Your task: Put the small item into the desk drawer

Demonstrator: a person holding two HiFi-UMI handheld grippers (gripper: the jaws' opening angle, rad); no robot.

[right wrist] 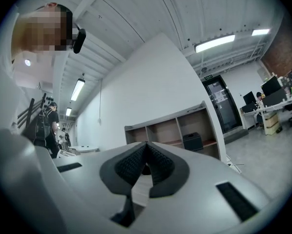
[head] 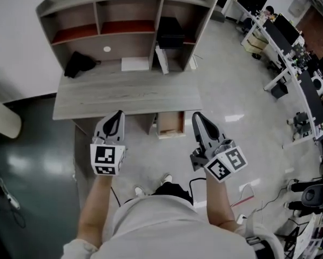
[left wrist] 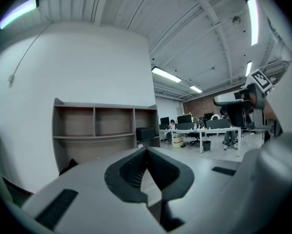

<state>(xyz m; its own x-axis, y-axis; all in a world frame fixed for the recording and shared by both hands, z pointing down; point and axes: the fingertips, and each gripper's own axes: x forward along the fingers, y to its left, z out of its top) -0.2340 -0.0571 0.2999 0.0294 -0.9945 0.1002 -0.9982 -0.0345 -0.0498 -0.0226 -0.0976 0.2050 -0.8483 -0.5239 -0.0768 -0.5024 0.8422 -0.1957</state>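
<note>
Left claw (head: 120, 115), right claw (head: 197, 115) both pinched together, empty, short of bench (head: 123, 93). Drawer (head: 169, 124) looks open. Pickup and drop-in both left, I judge.

Open-plan office, long white desks (left wrist: 212, 129) carrying monitors (left wrist: 184, 118), strip lights (left wrist: 168, 75) overhead, seemingly brick far wall (left wrist: 209, 106)
</note>
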